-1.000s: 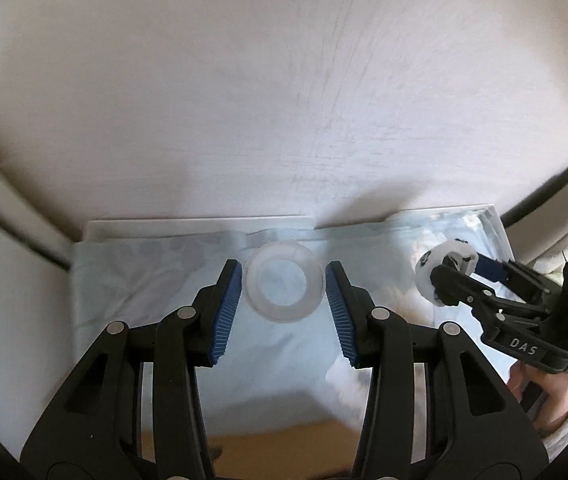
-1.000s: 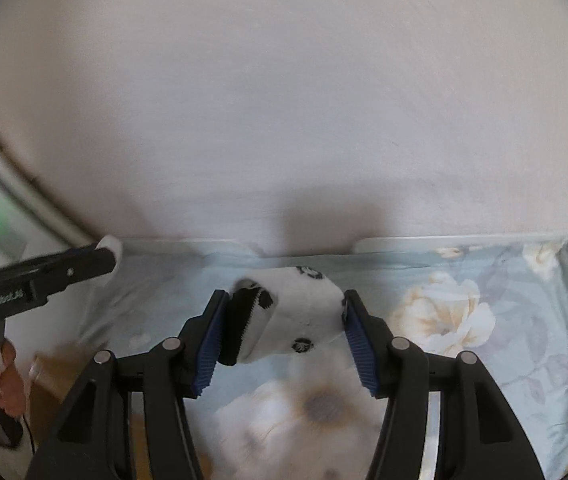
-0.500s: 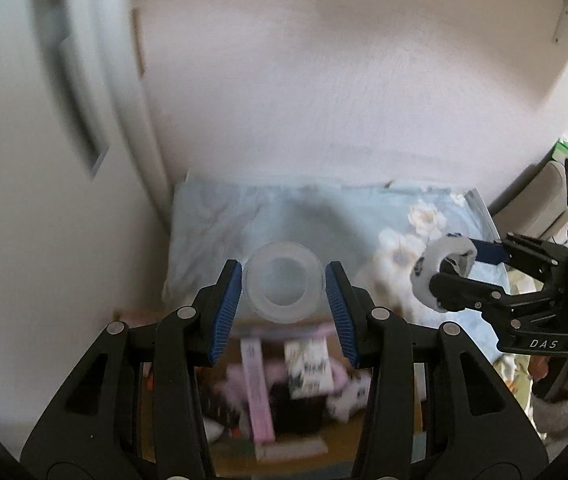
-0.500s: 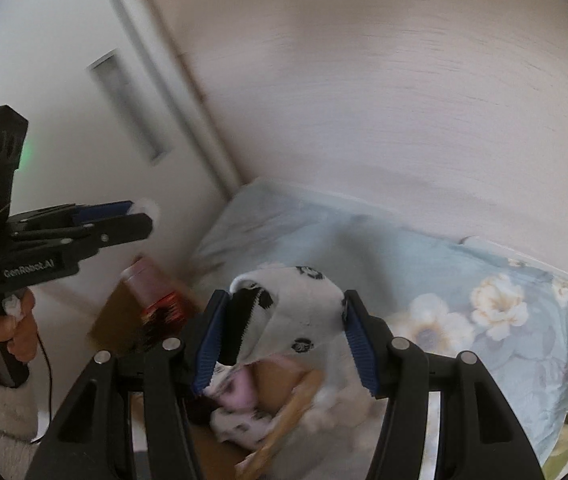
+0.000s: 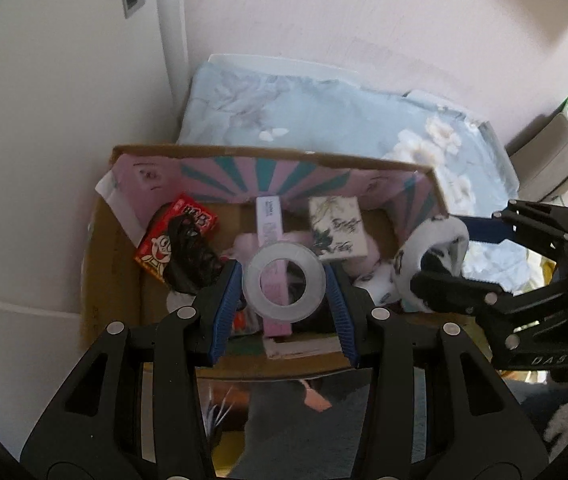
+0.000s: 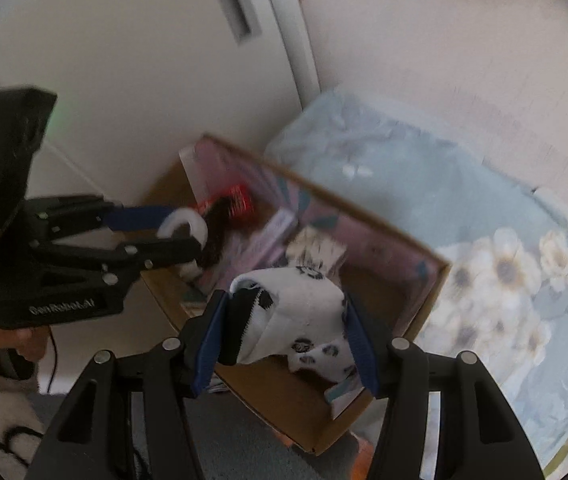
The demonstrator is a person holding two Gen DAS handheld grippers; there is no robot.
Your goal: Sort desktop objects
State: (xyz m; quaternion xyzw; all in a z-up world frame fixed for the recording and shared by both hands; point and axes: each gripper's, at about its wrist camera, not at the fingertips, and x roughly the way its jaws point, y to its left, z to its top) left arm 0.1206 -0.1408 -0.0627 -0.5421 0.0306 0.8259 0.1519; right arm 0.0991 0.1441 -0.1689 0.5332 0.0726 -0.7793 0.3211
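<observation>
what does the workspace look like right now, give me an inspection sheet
surface: no desktop in view; grey floor under the grippers
job's things: clear tape roll and spotted white sock, both held above the open cardboard box
clutter: box holds a red snack packet, a black bundle, a pink carton, a printed white box and another spotted sock
grippers: left gripper shut on the tape roll; right gripper shut on the sock
cables: thin black lead below the left handle
surroundings: floral blue bedding, pale wall, white panel
</observation>
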